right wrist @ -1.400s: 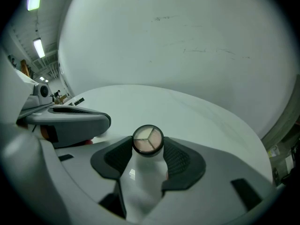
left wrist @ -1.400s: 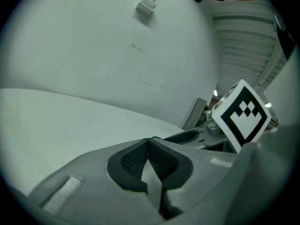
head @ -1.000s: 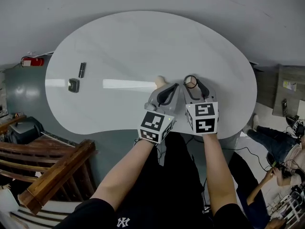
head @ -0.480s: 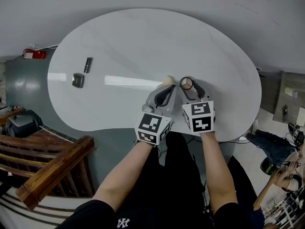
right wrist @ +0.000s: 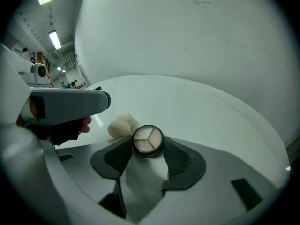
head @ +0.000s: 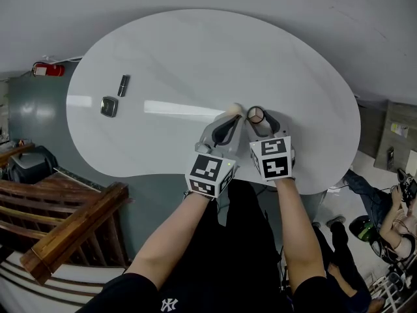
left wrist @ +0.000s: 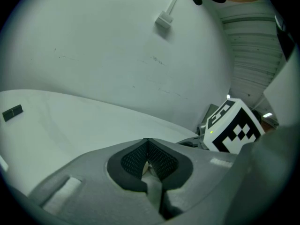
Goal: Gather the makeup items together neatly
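I am holding both grippers over the near edge of the white table, at about 5 o'clock on its top in the head view. Their marker cubes are sitting side by side.

My right gripper is gripping the palette, a small round black pot showing 3 pale shades. The 2 pads are pressing on its rim at 9 and 3 o'clock, and it is sitting at the very tips of the jaws, facing the right gripper view.

My left gripper is closing on the sponge. The 2 pads are almost meeting at their tips, with a sliver of cream showing between them lower down. Most of the sponge, a cream 2-lobed puff, is bulging out past the tips. It is lying at 10 o'clock from the palette, just beside it, and I cannot tell whether the 2 are touching.

The other makeup is lying at 9 o'clock on the table, well apart from both grippers. A squarish compact is resting near the edge. A slim dark tube is lying at 1 o'clock from it, near but not touching.

Beyond the table, a red extinguisher is lying at 9 o'clock. A wooden bench is standing at 7 o'clock, and a person is sitting low at 4 o'clock.
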A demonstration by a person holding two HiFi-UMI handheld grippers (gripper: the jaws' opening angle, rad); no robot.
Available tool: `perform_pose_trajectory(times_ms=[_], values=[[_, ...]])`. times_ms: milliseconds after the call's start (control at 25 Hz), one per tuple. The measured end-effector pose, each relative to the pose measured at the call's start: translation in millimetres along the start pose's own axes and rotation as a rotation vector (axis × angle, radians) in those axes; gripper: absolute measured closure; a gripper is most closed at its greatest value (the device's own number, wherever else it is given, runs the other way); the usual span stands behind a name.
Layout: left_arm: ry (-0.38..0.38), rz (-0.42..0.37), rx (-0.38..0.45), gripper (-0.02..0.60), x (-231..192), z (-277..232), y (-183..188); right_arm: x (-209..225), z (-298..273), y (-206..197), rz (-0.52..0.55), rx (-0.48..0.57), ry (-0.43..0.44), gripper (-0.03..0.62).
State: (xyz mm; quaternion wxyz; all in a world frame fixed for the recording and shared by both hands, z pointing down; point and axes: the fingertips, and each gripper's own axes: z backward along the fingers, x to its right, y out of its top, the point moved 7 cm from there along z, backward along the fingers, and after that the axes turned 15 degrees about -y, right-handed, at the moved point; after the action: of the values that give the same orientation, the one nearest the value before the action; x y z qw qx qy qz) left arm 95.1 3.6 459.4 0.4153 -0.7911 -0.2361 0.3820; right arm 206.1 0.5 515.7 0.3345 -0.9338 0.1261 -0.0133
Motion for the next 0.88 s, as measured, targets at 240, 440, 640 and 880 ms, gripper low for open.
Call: perform_pose_trajectory(times_ms=[240,440,640,880], values=[[0.002,0.000,-0.002,0.572,0,1,-1,-2,1,1,0.010,-0.007,0.010,0.362],[0.005,-0.001,-0.003,0.572,1,0,-2,1,5,3,0.011,0.000,0.003,0.359],[0.009,-0.002,-0.002,0.572,4,3,-2,2,20,5,-0.003,0.011,-0.001,0.359],[0.021,-0.003,0.001,0.572,7,12,-1,-7,46,10,-0.007,0.059,-0.008,0.424]])
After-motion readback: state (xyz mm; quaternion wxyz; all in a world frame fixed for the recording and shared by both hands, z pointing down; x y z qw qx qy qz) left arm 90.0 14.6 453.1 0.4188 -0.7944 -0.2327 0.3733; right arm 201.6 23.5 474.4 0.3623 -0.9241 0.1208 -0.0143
